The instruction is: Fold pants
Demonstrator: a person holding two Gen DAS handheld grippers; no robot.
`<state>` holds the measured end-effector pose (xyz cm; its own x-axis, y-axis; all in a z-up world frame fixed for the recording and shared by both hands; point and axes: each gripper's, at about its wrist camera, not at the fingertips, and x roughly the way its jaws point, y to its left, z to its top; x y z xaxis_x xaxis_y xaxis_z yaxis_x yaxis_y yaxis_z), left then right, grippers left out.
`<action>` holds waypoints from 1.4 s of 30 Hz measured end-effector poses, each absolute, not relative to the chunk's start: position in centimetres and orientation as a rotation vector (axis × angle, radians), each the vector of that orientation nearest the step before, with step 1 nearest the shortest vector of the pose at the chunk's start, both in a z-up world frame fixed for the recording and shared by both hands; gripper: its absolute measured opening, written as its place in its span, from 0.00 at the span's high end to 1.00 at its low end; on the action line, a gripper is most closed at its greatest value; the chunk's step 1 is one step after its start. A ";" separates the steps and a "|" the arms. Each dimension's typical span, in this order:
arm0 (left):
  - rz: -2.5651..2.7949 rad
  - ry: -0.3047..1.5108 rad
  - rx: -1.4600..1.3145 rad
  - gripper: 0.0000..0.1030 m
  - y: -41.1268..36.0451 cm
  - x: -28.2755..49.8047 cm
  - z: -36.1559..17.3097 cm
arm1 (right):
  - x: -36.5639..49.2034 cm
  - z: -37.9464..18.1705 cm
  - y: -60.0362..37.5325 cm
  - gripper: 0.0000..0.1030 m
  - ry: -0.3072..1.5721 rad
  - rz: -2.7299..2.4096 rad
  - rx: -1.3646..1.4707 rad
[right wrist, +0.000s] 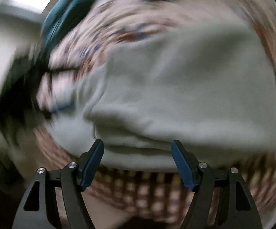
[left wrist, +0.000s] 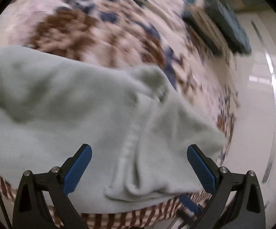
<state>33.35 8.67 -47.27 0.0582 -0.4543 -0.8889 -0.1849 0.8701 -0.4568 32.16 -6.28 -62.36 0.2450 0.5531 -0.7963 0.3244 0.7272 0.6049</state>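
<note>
A: Currently, left gripper (left wrist: 139,156) wide, nothing between the pads; the pale green pants (left wrist: 92,114) lie directly under and ahead of it, a thick seam running toward 12 o'clock between the fingers. State of the right?

B: Right gripper (right wrist: 137,152) also wide, empty. It points at the near folded edge of the pants (right wrist: 176,95), which fill its view from centre to 2 o'clock. Both tools tilt down over the patterned bedcover (left wrist: 92,19).

A: Risks, as judged: both views are smeared, so the hands seem to be moving fast. A pinch placed at this speed could catch one layer only, or snag the bedcover with it.

B: Agreed. The stacked layers at the near hem could also slide apart on lifting. Dark teal cloth (left wrist: 225,24) at 1 o'clock in the left view, well apart; no concern.
</note>
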 end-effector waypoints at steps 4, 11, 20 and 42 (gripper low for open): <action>-0.295 1.558 -0.500 0.05 5.8 33.2 -48.0 | 31.6 -66.4 -10.4 0.28 1.340 0.069 1.216; -0.272 1.566 -0.338 0.85 4.3 31.7 -49.5 | 30.5 -69.7 -11.7 0.89 1.379 -0.127 1.337; -0.213 1.616 -0.401 0.87 8.4 28.3 -49.7 | 28.9 -68.2 -10.0 0.86 1.438 -0.008 1.286; -0.193 1.675 -0.466 0.83 7.4 27.0 -51.1 | 30.1 -68.6 -9.4 0.87 1.512 -0.043 1.190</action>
<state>26.99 7.38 -51.11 -0.0942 -0.4087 -0.9078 -0.1915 0.9023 -0.3863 30.12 -9.38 -68.62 0.1685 0.6331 -0.7555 0.6752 0.4843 0.5564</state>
